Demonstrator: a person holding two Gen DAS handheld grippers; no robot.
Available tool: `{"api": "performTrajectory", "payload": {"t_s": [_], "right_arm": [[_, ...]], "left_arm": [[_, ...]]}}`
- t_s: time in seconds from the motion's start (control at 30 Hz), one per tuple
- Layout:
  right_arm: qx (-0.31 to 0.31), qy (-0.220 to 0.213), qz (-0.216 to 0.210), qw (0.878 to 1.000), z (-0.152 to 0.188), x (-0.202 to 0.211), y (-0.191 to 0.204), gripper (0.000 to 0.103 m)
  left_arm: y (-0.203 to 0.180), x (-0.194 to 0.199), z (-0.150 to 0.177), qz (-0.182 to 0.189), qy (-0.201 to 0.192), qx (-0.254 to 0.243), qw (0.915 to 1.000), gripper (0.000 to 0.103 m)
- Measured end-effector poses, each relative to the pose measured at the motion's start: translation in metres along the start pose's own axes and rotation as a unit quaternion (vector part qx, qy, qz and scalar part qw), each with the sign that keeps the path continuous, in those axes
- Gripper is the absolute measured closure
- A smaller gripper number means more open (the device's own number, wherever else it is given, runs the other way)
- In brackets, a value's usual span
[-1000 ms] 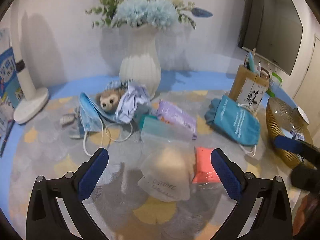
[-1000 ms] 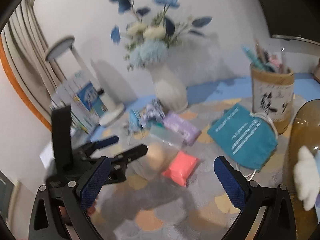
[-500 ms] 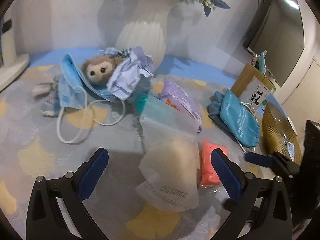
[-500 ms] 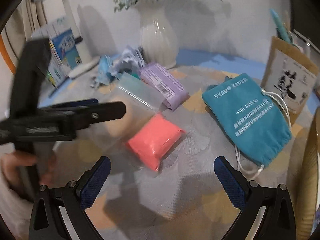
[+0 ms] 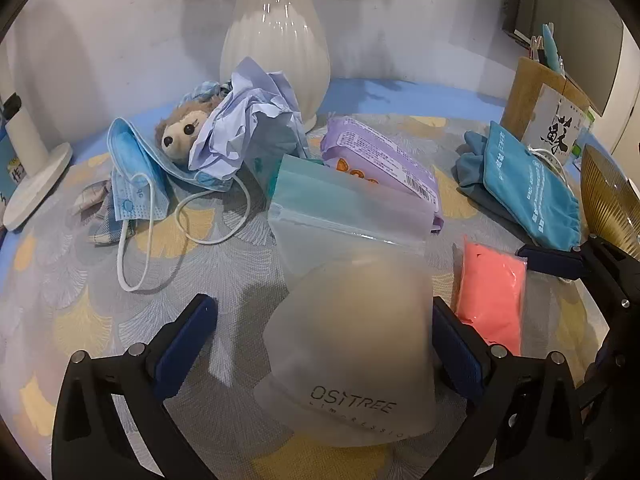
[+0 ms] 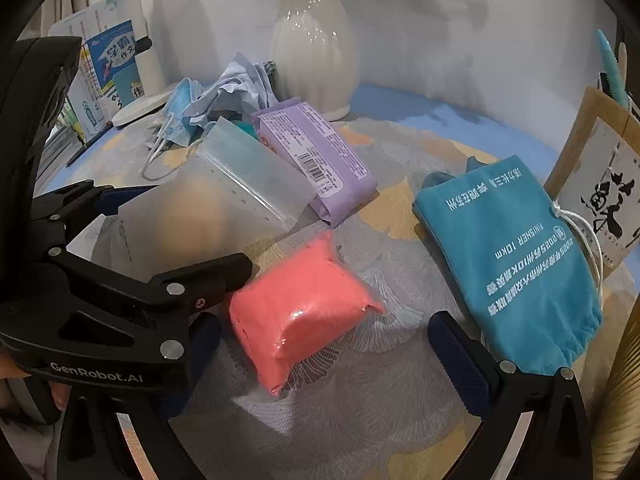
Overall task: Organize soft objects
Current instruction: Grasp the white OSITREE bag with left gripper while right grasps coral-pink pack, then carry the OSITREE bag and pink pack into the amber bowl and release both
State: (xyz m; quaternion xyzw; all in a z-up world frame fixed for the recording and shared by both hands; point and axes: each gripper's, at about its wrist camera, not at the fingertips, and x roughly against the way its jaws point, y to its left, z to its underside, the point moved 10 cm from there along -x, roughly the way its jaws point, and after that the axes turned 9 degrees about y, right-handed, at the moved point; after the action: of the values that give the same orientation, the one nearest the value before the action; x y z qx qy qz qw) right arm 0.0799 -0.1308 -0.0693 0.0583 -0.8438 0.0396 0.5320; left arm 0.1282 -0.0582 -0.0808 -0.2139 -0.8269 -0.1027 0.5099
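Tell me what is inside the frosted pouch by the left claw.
Through the frosted pouch a rounded beige shape shows, blurred by the plastic; what it is cannot be told. The pouch's upper end lies over a purple packet.

Frosted pouch [image 5: 352, 344] holding beige sponge lies flat on table, just beside sealed coral-pink soft pack [image 6: 300, 312].

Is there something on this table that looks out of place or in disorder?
Yes. A small plush toy lies half buried under crumpled pale paper and a blue face mask, whose ear loops trail loose over the mat beside the white vase. Nothing looks spilled or broken.
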Motion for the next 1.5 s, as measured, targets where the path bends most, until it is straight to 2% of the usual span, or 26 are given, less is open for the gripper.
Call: {"api": "performTrajectory", "payload": {"t_s": [0.37,0.43,0.57,0.6,0.63,0.7,0.73,0.87,1.03,1.23,1.43,1.5], "right_arm": [[0.013,-0.005,-0.01,1.0,-0.003,0.001,0.004,0.001],[0.014,-0.008,-0.012,1.0,-0.003,0.002,0.004,0.006],[0.026,-0.019,-0.016,0.999,-0.003,0.006,0.011,0.023],[0.032,-0.022,-0.019,0.999,-0.002,0.007,0.014,0.029],[0.036,-0.024,-0.023,0.999,-0.002,0.008,0.016,0.033],[0.042,-0.031,-0.035,0.998,-0.002,0.011,0.02,0.036],[0.04,-0.036,-0.041,0.998,-0.003,0.013,0.02,0.037],[0.005,-0.054,-0.108,0.993,-0.003,0.02,0.013,0.038],[-0.015,-0.072,-0.141,0.987,-0.004,0.027,0.013,0.038],[-0.029,-0.084,-0.15,0.985,-0.005,0.031,0.011,0.038],[-0.056,-0.142,-0.136,0.979,-0.006,0.053,-0.005,0.038],[-0.059,-0.149,-0.133,0.978,-0.005,0.055,-0.007,0.038]], "left_arm": [[0.004,0.001,0.0,0.004,-0.002,0.002,1.0,0.001],[0.003,0.0,0.0,0.003,-0.002,0.002,1.0,0.001],[0.004,0.004,0.0,0.001,-0.004,0.001,1.0,0.001],[0.006,0.006,0.0,0.002,-0.008,0.004,1.0,0.006],[0.008,0.01,-0.001,0.005,-0.017,0.008,0.9998,0.026],[0.015,0.019,-0.002,0.014,-0.039,0.028,0.9987,0.053],[0.018,0.021,-0.002,0.025,-0.042,0.04,0.998,0.055],[0.031,0.026,-0.001,0.047,-0.055,0.075,0.9946,0.056],[0.026,0.032,-0.001,0.058,-0.068,0.065,0.9939,0.056],[0.022,0.038,-0.001,0.046,-0.081,0.053,0.9942,0.056],[0.029,0.046,0.001,0.038,-0.103,0.068,0.9916,0.056],[0.029,0.049,0.002,0.035,-0.11,0.071,0.9908,0.056]]}}
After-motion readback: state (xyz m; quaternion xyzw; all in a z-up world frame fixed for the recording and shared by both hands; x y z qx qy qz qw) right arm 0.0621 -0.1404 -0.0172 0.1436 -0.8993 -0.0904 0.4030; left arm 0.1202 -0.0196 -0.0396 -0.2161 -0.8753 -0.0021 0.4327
